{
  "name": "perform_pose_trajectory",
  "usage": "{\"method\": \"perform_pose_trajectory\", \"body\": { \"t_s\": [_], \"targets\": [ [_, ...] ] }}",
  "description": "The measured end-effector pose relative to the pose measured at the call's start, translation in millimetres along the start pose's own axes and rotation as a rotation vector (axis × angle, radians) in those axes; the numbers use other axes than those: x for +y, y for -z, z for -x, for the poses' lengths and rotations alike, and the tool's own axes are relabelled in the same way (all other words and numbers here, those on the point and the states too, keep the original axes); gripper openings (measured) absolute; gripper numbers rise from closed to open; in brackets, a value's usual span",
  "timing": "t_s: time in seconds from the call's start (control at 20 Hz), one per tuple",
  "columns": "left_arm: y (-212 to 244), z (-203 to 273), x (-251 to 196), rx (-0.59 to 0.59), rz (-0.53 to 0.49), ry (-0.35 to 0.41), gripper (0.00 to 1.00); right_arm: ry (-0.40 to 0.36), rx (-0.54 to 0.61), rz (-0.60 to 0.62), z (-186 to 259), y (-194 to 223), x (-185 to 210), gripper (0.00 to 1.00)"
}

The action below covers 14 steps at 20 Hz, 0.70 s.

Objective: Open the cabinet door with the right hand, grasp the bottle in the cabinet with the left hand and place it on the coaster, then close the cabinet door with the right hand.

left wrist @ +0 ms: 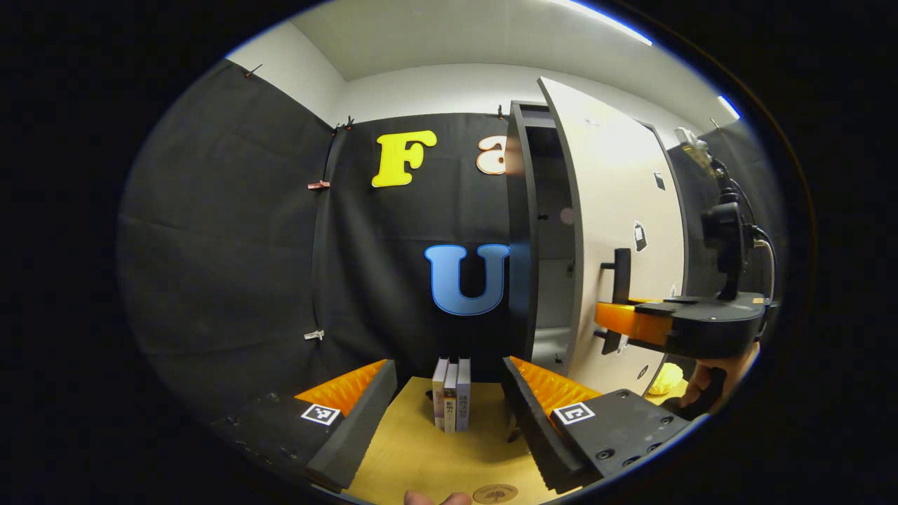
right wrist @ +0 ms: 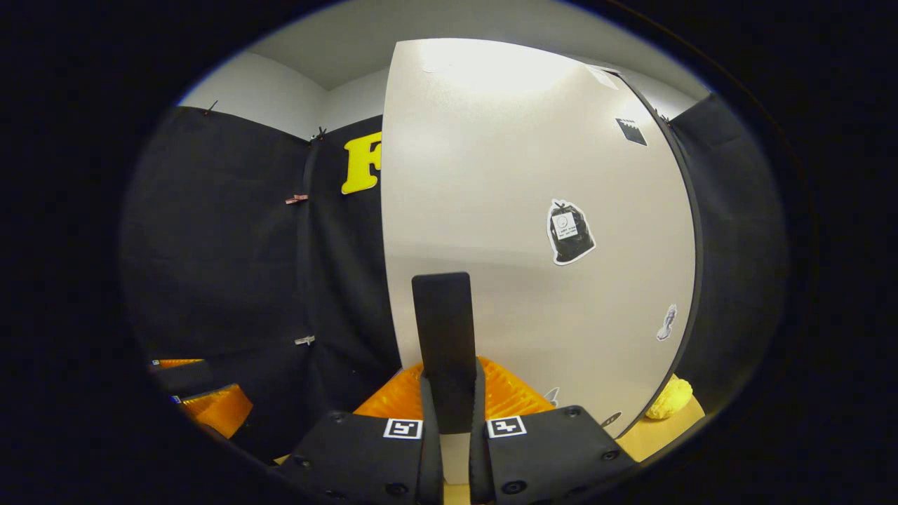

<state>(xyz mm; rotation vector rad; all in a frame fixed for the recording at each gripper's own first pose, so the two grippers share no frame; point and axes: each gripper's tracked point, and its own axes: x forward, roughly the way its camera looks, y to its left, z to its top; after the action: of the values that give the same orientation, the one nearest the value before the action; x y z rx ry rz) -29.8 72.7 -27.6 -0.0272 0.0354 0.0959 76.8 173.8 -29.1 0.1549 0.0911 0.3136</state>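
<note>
1. left gripper view: the left gripper [left wrist: 449, 414] hangs with its fingers wide apart and empty over the pale wooden tabletop [left wrist: 421, 463], near a row of upright books [left wrist: 452, 394]. a round brown coaster [left wrist: 495, 494] lies at the near edge.
2. the tall dark cabinet [left wrist: 523, 231] stands ajar; the part of its inside that shows holds no visible bottle, so where the bottle stands cannot be told.
3. right gripper view: the right gripper [right wrist: 449, 403] has both fingers pressed on the black bar handle [right wrist: 443, 330] of the white cabinet door [right wrist: 526, 210].
4. the step looks like swinging the door; the pull should follow the hinge arc and keep the grip square.
</note>
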Motion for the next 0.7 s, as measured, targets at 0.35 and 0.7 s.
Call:
{"method": "perform_pose_trajectory", "body": {
  "t_s": [0.35, 0.7],
  "targets": [
    [-4, 8, -20, -0.005, -0.001, 0.024, 0.95, -0.015, -0.016, -0.012, 49, -6, -17, 0.19],
    [-12, 9, -49, -0.02, -0.012, 0.067, 0.95, -0.026, -0.009, -0.018, 85, -12, -41, 0.19]
  ]
}}
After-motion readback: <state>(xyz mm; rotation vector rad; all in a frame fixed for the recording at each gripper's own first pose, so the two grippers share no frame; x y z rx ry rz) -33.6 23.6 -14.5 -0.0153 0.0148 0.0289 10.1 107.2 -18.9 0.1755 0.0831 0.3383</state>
